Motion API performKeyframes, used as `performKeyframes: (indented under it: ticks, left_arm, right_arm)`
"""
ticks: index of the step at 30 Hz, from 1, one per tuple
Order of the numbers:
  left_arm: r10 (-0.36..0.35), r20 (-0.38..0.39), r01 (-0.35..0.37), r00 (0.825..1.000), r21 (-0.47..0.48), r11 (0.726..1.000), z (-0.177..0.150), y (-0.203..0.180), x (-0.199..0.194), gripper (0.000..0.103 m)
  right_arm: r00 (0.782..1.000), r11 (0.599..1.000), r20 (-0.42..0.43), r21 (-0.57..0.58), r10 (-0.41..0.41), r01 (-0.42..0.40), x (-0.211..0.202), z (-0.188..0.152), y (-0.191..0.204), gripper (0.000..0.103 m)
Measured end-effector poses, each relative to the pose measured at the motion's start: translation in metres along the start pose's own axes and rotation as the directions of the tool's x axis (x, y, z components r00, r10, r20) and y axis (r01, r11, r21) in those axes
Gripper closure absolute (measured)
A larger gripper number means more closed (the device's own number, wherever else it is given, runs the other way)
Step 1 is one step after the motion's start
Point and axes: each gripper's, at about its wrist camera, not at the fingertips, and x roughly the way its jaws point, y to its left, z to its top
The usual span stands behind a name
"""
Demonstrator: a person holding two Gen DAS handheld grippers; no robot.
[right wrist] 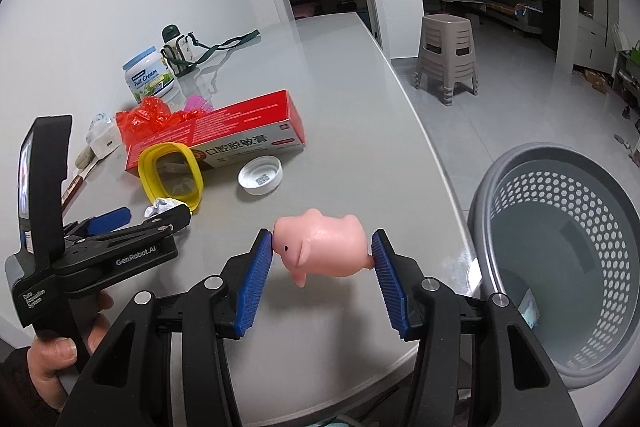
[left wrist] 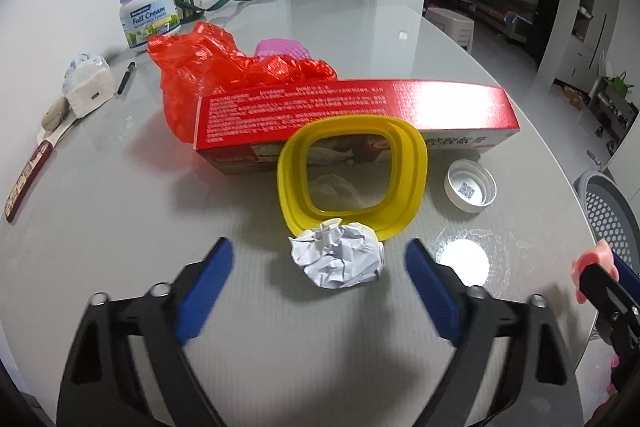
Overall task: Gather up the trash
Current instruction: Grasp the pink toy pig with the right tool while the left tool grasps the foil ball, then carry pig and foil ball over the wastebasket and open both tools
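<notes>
The grey desk carries everything but the grey perforated laundry basket, which stands on the floor just off its right edge. Farther back on the desk, a long red toothpaste box lies on its side, with a crumpled red plastic bag bunched against its far left end. A yellow square plastic ring leans against the front of the box, and a white bottle cap lies open side up just to its right.

The right tongs are clamped on a pink rubber pig toy, one blue pad at the snout and one at the tail, held above the desk edge near the basket. The left tongs, gripped by a hand, stand apart, one finger on each side of a crumpled white paper ball without touching it. The ball rests on the desk, touching the ring's near edge.
</notes>
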Motion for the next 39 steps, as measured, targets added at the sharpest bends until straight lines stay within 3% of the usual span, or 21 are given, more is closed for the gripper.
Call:
performKeyframes:
  ticks: [5, 7, 9, 28, 35, 39]
  left_arm:
    - [-0.003, -0.007, 0.003, 1.0, 0.007, 1.0, -0.001, -0.002, 0.001, 0.043]
    - [-0.022, -0.015, 0.022, 1.0, 0.005, 1.0, -0.002, -0.002, 0.001, 0.057]
    - [-0.047, -0.016, 0.047, 0.999, 0.001, 0.999, -0.003, -0.001, 0.0, 0.062]
    - [-0.099, 0.077, 0.096, 0.992, 0.047, 0.994, -0.011, 0.004, -0.047, 0.063]
    - [-0.182, 0.137, 0.163, 0.974, 0.138, 0.977, 0.006, -0.037, -0.073, 0.063]
    - [-0.263, 0.158, 0.227, 0.952, 0.21, 0.951, 0.013, -0.08, -0.087, 0.063]
  right_arm:
    - [1.0, 1.0, 0.007, 0.01, -0.002, 0.002, -0.003, 0.001, -0.003, 0.053]
    - [1.0, 1.0, 0.008, 0.01, -0.003, 0.003, -0.004, 0.001, -0.003, 0.053]
    - [1.0, 1.0, 0.009, 0.007, -0.003, 0.003, -0.005, 0.001, -0.002, 0.053]
    - [0.999, 1.0, 0.028, 0.012, -0.026, 0.025, -0.021, 0.0, 0.002, 0.053]
    - [0.992, 0.994, 0.09, 0.064, -0.093, 0.087, -0.055, 0.003, -0.029, 0.053]
    - [0.979, 0.983, 0.124, 0.11, -0.159, 0.146, -0.077, 0.004, -0.061, 0.053]
